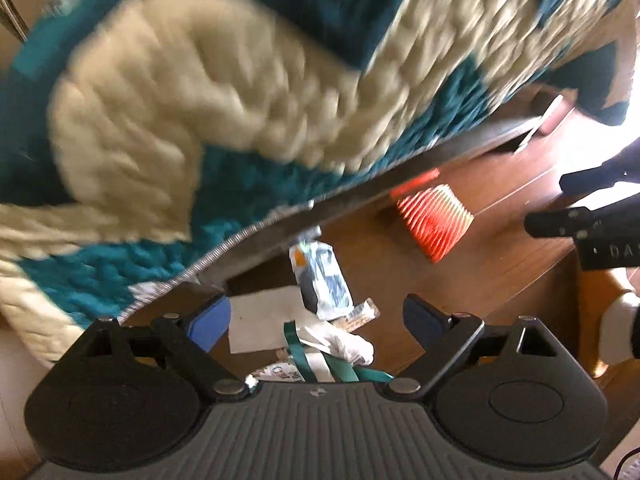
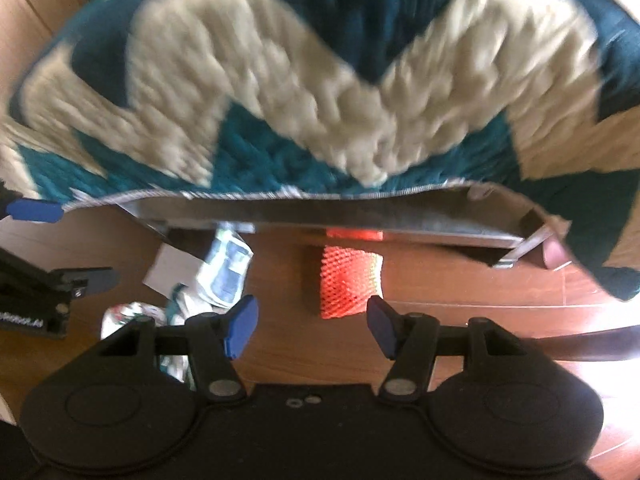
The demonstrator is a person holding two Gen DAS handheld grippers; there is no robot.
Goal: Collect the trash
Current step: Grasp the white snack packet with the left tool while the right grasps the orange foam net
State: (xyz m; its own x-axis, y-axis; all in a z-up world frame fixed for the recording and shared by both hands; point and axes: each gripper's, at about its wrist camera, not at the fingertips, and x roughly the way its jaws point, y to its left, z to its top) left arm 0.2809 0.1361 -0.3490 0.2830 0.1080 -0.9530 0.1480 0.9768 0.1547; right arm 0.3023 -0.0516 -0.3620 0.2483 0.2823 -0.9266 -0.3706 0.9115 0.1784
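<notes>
Above the brown wooden floor (image 2: 460, 300) I have both grippers spread wide and holding nothing. My left gripper (image 1: 316, 320) hovers over a small heap of trash: a flat white sheet of paper (image 1: 262, 318), a crinkled white-and-blue plastic wrapper (image 1: 322, 276), a crumpled white tissue (image 1: 342, 342) with a dark green ribbon (image 1: 304, 356) draped across it, and a short tan wrapper strip (image 1: 360, 316). None of it touches the blue pads (image 1: 208, 322).

My right gripper (image 2: 312, 326) points at an orange honeycomb mesh pad (image 2: 348, 284) lying on the floor just ahead of its fingertips, apart from them. From the left camera the same pad (image 1: 434, 220) lies off to the right of the heap, with the right tool's black fingers beyond it at the frame edge.

A thick shaggy rug in teal and cream zigzag (image 1: 200, 100) is lifted off the floor, its edge (image 2: 280, 194) hanging above the trash and filling the upper part of both views. It is badly blurred. In the right camera, the left tool's blue pad sits at that rug edge, though I cannot tell whether it touches.
</notes>
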